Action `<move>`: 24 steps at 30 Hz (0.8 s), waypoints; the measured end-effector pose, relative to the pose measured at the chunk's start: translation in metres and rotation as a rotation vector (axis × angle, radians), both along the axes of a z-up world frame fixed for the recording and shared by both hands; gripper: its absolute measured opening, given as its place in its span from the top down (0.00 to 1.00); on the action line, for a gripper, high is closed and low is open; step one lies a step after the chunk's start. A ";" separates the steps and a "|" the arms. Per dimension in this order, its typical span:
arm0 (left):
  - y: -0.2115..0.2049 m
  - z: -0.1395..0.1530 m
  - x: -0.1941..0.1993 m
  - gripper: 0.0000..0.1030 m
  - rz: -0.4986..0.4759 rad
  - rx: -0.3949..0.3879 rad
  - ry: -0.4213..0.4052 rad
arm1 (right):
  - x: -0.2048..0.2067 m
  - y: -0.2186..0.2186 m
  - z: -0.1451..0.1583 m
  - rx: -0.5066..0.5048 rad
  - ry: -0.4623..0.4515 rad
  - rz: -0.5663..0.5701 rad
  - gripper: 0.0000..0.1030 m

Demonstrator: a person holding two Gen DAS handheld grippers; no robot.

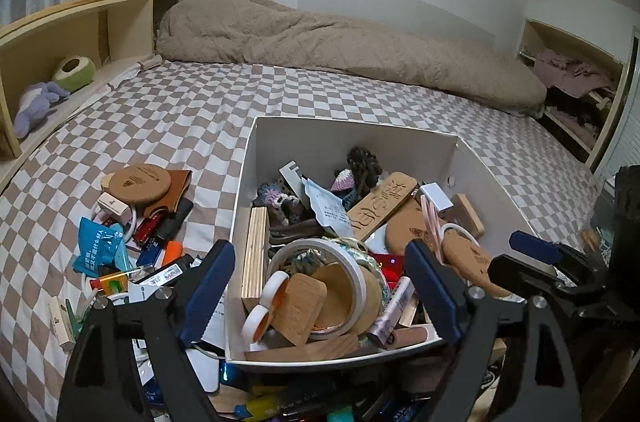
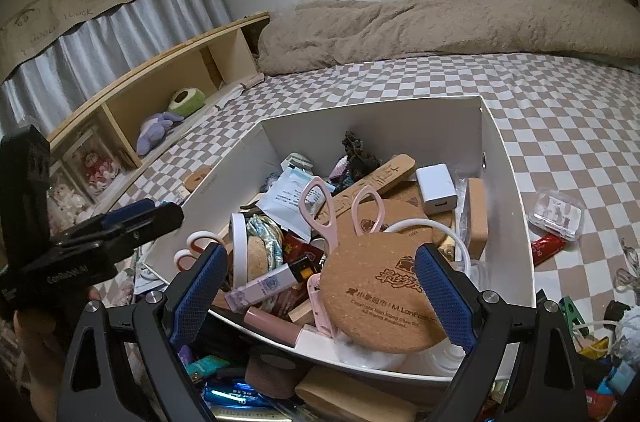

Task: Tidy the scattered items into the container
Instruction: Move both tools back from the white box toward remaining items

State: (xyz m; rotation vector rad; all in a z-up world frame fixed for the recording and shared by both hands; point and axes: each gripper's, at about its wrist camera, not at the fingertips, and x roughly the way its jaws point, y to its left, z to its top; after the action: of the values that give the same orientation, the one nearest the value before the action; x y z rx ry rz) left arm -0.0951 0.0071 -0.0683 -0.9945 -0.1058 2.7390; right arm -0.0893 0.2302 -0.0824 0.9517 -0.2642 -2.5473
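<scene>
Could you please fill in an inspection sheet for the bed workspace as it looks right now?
Surface: checkered bedsheet, beige blanket at the far side.
Job's things: white box nearly full; scattered pile left of it, red packet to its right.
Clutter: clear plastic case.
Grippers: left gripper open, empty; right gripper open around a cork coaster.
Cables: white cord in box.
Surroundings: shelf with plush toy.

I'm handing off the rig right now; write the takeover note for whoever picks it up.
Left tongs: open, empty, over the near end of the white box.
Right tongs: open, nothing pinched; a cork coaster lies between them, inside the box.
Done: box well filled with scissors, tape rolls and a charger.
Left: pile left of the box, clear case and red packet on its right, clutter at the near edge.
</scene>
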 end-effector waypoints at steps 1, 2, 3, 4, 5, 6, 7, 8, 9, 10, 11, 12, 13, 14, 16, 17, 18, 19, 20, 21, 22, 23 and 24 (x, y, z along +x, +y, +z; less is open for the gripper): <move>0.000 -0.001 -0.001 0.07 0.003 -0.002 -0.002 | 0.000 0.000 -0.001 0.003 -0.002 -0.002 0.08; 0.000 -0.002 -0.001 0.02 0.003 -0.004 -0.006 | 0.000 0.000 -0.001 0.007 -0.003 -0.007 0.07; 0.000 -0.003 -0.003 0.00 0.002 -0.008 -0.013 | 0.000 0.000 -0.002 0.014 -0.002 -0.014 0.00; 0.001 -0.004 -0.004 0.00 0.002 -0.016 -0.020 | 0.000 0.000 -0.002 0.023 0.002 -0.021 0.00; 0.002 -0.005 -0.004 0.00 0.003 -0.025 -0.022 | 0.000 0.000 -0.003 0.034 0.006 -0.026 0.00; 0.002 -0.006 -0.004 0.00 0.006 -0.033 -0.022 | 0.000 -0.001 -0.003 0.049 0.010 -0.031 0.00; 0.003 -0.006 -0.003 0.00 0.007 -0.041 -0.021 | 0.000 -0.001 -0.003 0.062 0.014 -0.035 0.00; 0.004 -0.007 -0.003 0.00 0.007 -0.047 -0.020 | 0.000 -0.002 -0.003 0.072 0.016 -0.037 0.00; 0.005 -0.007 -0.003 0.00 0.006 -0.051 -0.020 | 0.000 -0.002 -0.003 0.079 0.017 -0.036 0.00; 0.006 -0.008 -0.003 0.00 0.005 -0.056 -0.020 | 0.000 -0.002 -0.003 0.082 0.020 -0.035 0.00; 0.006 -0.009 -0.003 0.00 0.003 -0.059 -0.021 | 0.001 -0.001 -0.003 0.084 0.023 -0.037 0.00; 0.007 -0.009 -0.003 0.00 0.001 -0.062 -0.022 | 0.001 0.000 -0.002 0.086 0.026 -0.041 0.00; 0.007 -0.010 -0.003 0.00 -0.001 -0.064 -0.022 | 0.002 0.001 -0.002 0.087 0.029 -0.043 0.00; 0.007 -0.011 -0.003 0.00 -0.003 -0.066 -0.023 | 0.002 0.001 -0.002 0.088 0.030 -0.046 0.00; 0.008 -0.012 -0.003 0.00 -0.005 -0.072 -0.024 | 0.003 0.003 -0.001 0.092 0.034 -0.054 0.00; 0.008 -0.012 -0.003 0.00 -0.004 -0.075 -0.025 | 0.003 0.004 -0.001 0.093 0.036 -0.058 0.00; 0.008 -0.013 -0.004 0.00 -0.004 -0.076 -0.026 | 0.003 0.004 0.000 0.094 0.038 -0.061 0.00; 0.009 -0.013 -0.004 0.00 -0.003 -0.077 -0.028 | 0.003 0.005 0.000 0.094 0.038 -0.064 0.00; 0.009 -0.014 -0.005 0.00 -0.001 -0.077 -0.029 | 0.003 0.006 0.000 0.094 0.039 -0.066 0.00; 0.008 -0.014 -0.005 0.00 0.001 -0.076 -0.029 | 0.003 0.006 0.000 0.095 0.039 -0.068 0.00; 0.008 -0.014 -0.005 0.00 0.002 -0.076 -0.029 | 0.003 0.007 0.001 0.096 0.040 -0.071 0.00; 0.008 -0.014 -0.005 0.00 0.001 -0.075 -0.028 | 0.003 0.008 0.001 0.097 0.042 -0.073 0.00; 0.007 -0.013 -0.005 0.00 -0.001 -0.074 -0.024 | 0.003 0.008 0.001 0.097 0.042 -0.075 0.00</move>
State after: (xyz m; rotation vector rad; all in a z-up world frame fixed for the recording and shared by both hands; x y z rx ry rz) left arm -0.1001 0.0146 -0.0818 -1.0471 -0.0075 2.7482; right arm -0.0862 0.2384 -0.0811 0.9385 -0.1686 -2.6666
